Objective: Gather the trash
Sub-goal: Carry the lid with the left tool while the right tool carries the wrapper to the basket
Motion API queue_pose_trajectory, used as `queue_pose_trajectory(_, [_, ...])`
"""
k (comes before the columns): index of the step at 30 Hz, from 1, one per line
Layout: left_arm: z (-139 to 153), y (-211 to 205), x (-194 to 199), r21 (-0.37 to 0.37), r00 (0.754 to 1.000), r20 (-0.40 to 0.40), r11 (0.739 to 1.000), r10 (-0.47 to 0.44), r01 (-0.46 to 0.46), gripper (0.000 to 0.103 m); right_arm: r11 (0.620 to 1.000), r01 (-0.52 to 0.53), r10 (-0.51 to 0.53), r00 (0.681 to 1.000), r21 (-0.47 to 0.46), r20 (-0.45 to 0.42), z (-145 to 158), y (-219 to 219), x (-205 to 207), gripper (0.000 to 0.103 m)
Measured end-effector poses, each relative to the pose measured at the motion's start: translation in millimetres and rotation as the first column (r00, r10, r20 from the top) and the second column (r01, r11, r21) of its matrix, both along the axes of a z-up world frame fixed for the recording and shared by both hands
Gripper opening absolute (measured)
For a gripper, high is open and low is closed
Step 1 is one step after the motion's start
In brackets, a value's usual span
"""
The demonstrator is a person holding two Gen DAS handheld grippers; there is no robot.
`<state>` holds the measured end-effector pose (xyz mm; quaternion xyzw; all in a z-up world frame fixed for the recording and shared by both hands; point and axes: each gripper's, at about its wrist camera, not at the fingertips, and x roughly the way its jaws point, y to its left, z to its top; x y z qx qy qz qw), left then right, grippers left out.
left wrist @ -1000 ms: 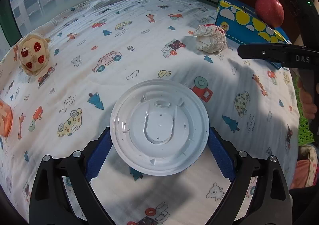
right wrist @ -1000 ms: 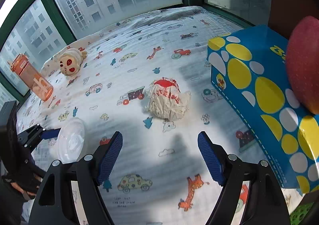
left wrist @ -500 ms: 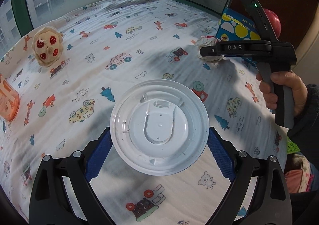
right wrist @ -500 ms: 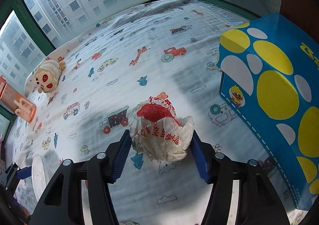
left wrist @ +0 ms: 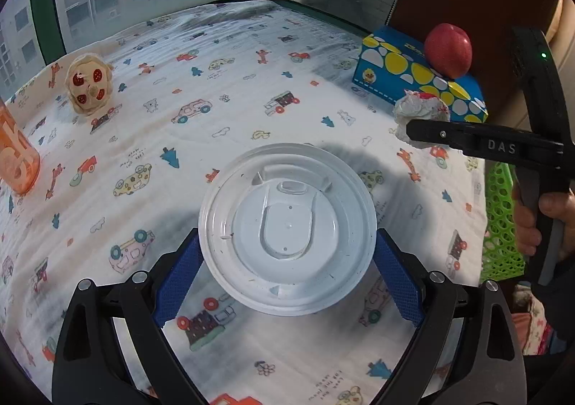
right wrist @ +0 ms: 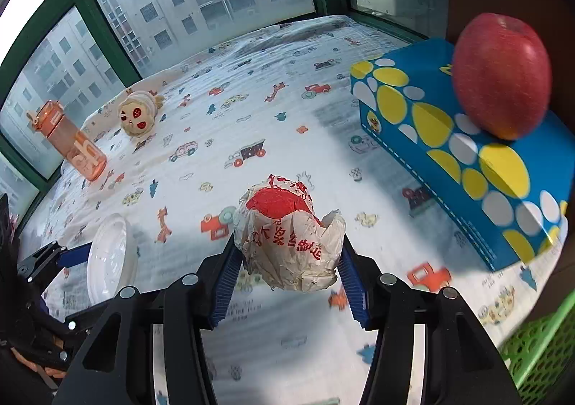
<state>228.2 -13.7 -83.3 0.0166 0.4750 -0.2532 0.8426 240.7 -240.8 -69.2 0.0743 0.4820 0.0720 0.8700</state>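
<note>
Nearest, we see the left gripper (left wrist: 287,279) clamped as before on the round white plastic cup lid (left wrist: 287,229), held above the cartoon-print bedsheet (left wrist: 222,88). The right gripper (right wrist: 287,261), open half a second ago, has now closed on the crumpled white-and-red paper wrapper (right wrist: 289,239) and lifted it. We judge both pieces ready for the green mesh basket (right wrist: 539,351) off the sheet's right edge; the wrapper looks light and crushable.

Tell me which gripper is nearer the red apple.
Right. The right gripper, shut on the crumpled wrapper, sits just beside the box under the apple; the left gripper holds the lid farther off.
</note>
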Motion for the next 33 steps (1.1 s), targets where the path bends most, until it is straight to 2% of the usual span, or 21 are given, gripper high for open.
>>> queue_pose_trajectory(10, [24,-37,-63,-0.02,0.999,0.023,0.999,-0.047,0.048,0.09,0.998,0.042,-0.04,0.998,-0.042,0.044,28,-36,-107,0.051])
queue_pose_trajectory(17, [35,-74,-97,-0.046,0.995,0.027,0.994,-0.095,0.096,0.09,0.991,0.126,-0.123,0.991,-0.044,0.054,36,-79,-164,0.052])
queue_pose_trajectory(25, [45,-125,-122,-0.045,0.983,0.031,0.982,-0.18,0.181,0.09,0.968,0.244,-0.24,0.969,-0.055,0.059,41,-137,-210,0.054])
queue_pose_trajectory(33, [60,-170,-135,-0.035,0.968,0.047,0.968,-0.245,0.247,0.09,0.937,0.345,-0.341,0.938,-0.063,0.065,41,-184,-237,0.057])
